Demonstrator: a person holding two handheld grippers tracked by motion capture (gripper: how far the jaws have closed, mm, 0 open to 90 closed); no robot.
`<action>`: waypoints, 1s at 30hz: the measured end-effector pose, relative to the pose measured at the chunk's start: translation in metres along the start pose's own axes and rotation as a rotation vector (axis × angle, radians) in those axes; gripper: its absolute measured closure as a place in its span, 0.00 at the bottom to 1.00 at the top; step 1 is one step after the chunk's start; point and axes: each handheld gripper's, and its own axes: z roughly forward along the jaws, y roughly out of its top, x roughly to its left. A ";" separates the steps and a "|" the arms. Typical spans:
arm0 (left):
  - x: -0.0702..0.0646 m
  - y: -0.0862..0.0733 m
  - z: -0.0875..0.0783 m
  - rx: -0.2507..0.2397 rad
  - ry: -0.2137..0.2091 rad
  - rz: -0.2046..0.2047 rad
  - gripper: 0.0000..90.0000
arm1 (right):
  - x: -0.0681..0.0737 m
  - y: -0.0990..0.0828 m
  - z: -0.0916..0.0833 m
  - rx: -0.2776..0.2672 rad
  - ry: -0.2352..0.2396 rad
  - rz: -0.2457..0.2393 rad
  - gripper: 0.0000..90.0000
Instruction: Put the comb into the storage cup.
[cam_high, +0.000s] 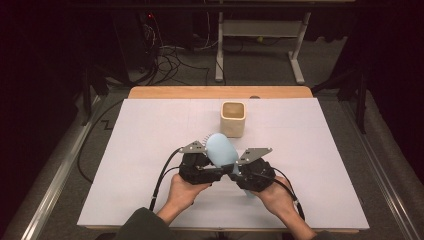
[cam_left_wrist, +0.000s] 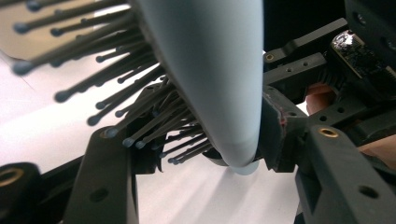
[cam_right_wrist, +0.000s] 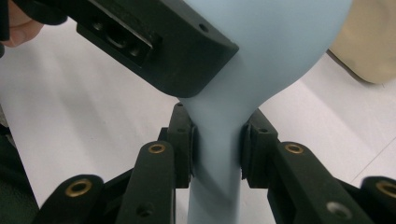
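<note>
One pale blue hairbrush (cam_high: 221, 150), one cream square cup (cam_high: 233, 119), two claws, left (cam_high: 212, 169) and right (cam_high: 239, 171), one white surface (cam_high: 140, 150)

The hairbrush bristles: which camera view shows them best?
The left gripper view: the bristles stand close and sharp beside the pale blue hairbrush back. The high view gives a few small bristles; the right gripper view gives handle.

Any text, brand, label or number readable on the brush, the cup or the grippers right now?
None can be read.
Hairbrush: plain light blue, no print on the sides in view.
Beige cup: plain on the faces in view.
Left gripper and right gripper: black parts with brass bushings, no lettering.
White table cover: unmarked.
</note>
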 end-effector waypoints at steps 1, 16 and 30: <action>0.000 0.000 0.000 0.000 0.000 0.000 0.56 | 0.000 0.000 0.000 -0.002 -0.001 -0.001 0.78; -0.003 0.008 -0.006 0.000 -0.013 0.002 0.60 | -0.003 0.004 -0.003 -0.037 0.026 0.010 0.78; -0.006 0.012 -0.010 0.000 -0.008 0.024 0.60 | -0.004 0.001 -0.006 -0.053 0.035 0.029 0.71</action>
